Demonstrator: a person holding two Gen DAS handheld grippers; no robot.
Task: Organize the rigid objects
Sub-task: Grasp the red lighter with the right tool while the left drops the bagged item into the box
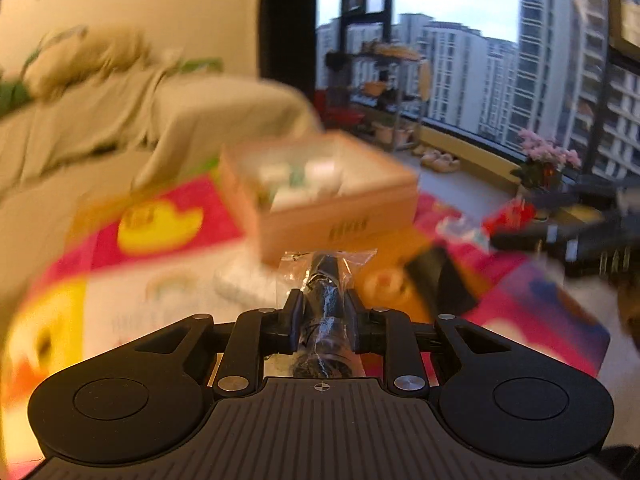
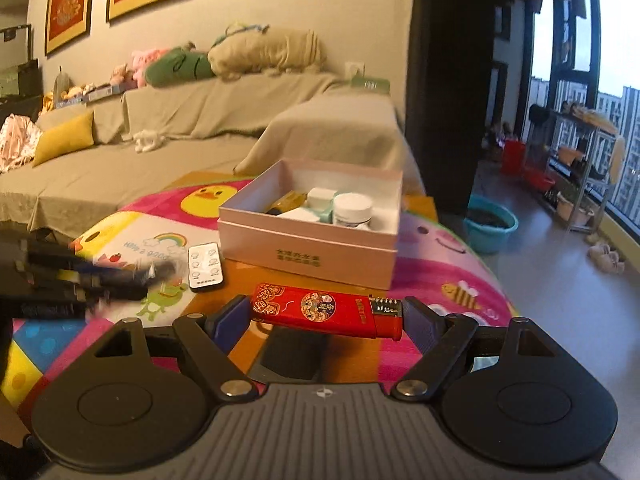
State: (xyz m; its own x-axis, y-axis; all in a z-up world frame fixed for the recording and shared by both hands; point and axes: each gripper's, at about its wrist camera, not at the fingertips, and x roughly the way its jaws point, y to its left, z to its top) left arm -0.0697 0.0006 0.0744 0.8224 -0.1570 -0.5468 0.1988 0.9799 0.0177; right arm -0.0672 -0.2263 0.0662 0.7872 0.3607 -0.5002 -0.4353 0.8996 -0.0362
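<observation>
- Lighter [image 2: 326,314], red and patterned, lies crosswise between the right tool [image 2: 326,316] fingers, metal head to the right, gripped end to end.
- Open pink box [image 2: 312,236] of jars stands behind it mid-bench; white remote [image 2: 205,266] lies left.
- Left tool [image 1: 322,312], narrowed, clamps a dark plastic-wrapped item [image 1: 325,304] pointing forward toward the box.

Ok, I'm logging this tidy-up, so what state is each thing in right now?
Left tongs: shut on black item in clear plastic wrap.
Right tongs: shut on red printed lighter, held crosswise.
Pale pink cardboard box: open, partly filled.
White remote control: flat on colourful mat.
</observation>
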